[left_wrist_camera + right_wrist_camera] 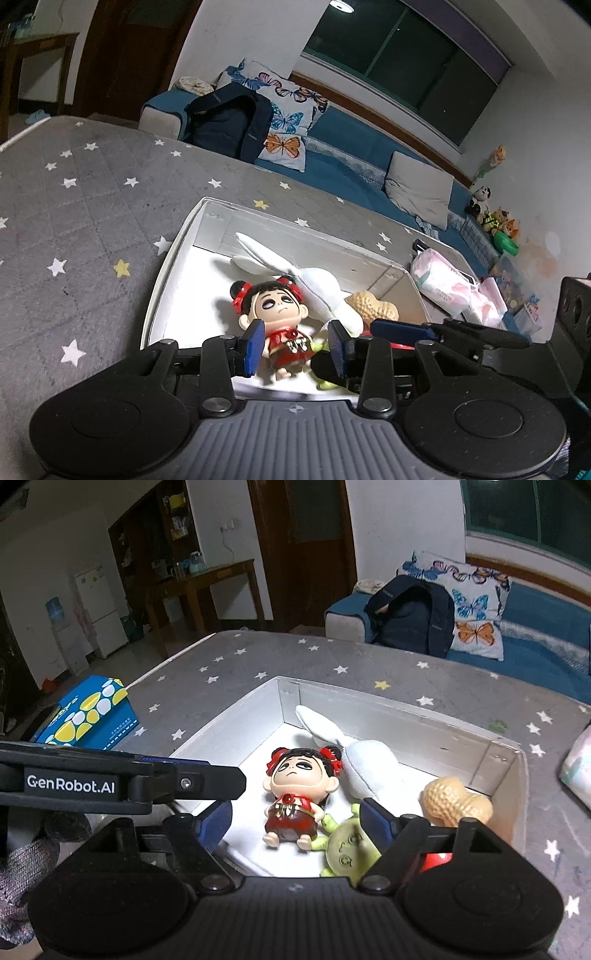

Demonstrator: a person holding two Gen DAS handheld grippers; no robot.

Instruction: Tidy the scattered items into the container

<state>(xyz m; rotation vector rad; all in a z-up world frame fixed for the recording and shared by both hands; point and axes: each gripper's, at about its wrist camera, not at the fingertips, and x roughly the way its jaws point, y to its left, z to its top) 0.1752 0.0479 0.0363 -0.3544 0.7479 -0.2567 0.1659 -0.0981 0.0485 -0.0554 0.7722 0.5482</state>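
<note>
A white box [173,251] [229,716] sits on the grey star-patterned surface. In it lie a red-dressed doll [275,314] [295,794], a white plush rabbit [306,280] [365,764], a tan peanut toy [373,306] [454,801], a green figure [347,853] and a red item [437,860]. My left gripper [295,347] hovers over the box's near edge, open, its blue pads on either side of the doll, not gripping it. My right gripper [295,819] is open above the doll and green figure, holding nothing.
A blue and yellow carton [88,716] sits left of the box. A pink and white packet [450,284] [580,760] lies right of it. A blue sofa [351,147] with a dark backpack [225,122] and butterfly pillow stands behind the surface.
</note>
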